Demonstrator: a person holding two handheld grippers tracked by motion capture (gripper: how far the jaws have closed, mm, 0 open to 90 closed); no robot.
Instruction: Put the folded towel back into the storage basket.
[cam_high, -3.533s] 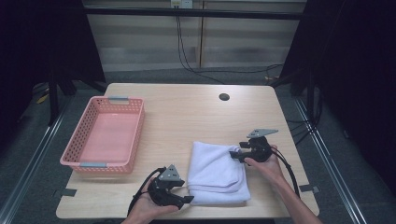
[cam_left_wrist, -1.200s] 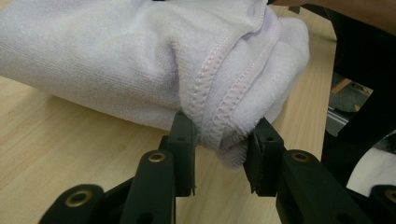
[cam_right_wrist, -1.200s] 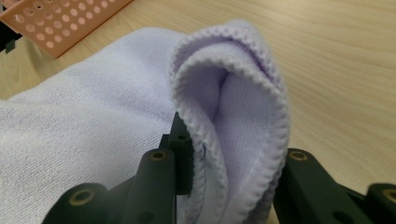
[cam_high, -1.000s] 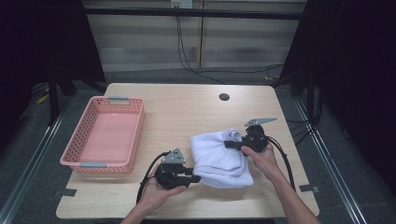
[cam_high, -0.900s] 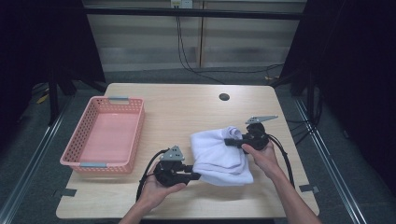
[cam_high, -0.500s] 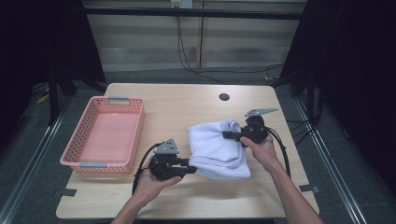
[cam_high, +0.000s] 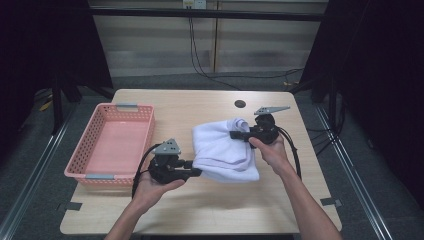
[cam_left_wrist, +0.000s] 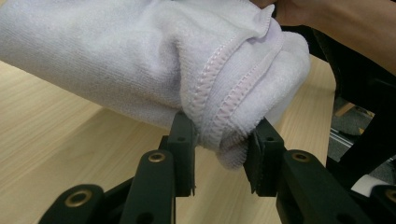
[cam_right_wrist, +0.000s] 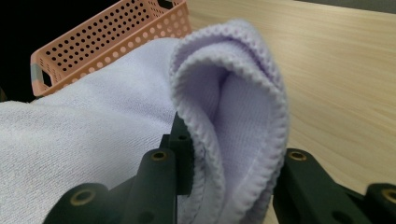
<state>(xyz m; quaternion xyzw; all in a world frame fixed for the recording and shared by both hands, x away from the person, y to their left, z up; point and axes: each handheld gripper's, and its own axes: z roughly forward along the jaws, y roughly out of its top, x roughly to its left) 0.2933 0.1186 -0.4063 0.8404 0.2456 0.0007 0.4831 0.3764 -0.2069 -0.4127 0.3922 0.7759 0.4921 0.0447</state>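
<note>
You had the white towel (cam_high: 222, 150) pinched in both claws. Your left claw (cam_high: 196, 172) was clamped on the folded corner nearest you, and your right claw (cam_high: 235, 134) was clamped on the far corner. The towel hung bunched between them, over the middle of the tabletop (cam_high: 200, 107). The pink basket (cam_high: 90, 145) sat off to your left.

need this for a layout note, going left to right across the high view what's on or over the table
pink basket → left gripper → white towel → right gripper. The small dark round spot on the table overlaps the towel's span, so it is left out of the order.
</note>
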